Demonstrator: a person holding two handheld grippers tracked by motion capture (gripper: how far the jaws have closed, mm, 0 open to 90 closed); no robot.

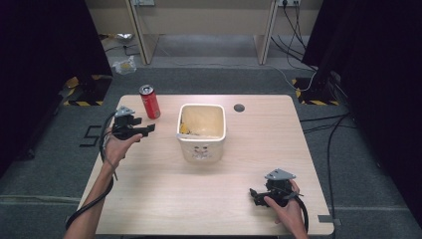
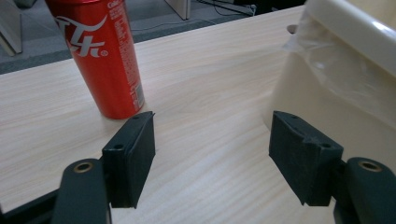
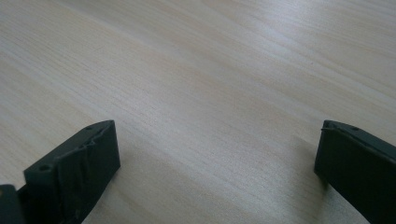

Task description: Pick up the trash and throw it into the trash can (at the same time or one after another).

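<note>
Left gripper view looks past the left tool [image 2: 212,156], jaws apart and empty, at the red can [image 2: 100,56] upright on the table [image 2: 210,84], just beside the cream bin [image 2: 336,93]; approach seems in hand; next, centre on the can, then close; right tool [image 3: 217,168] rests apart, empty.

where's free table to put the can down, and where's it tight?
Free: the wide bare strip of table between the cream bin and the near edge, and the stretch right of the bin out to the right edge. Tight: the far-left corner, where the red can stands close by the open left hand-held gripper and the bin.
</note>
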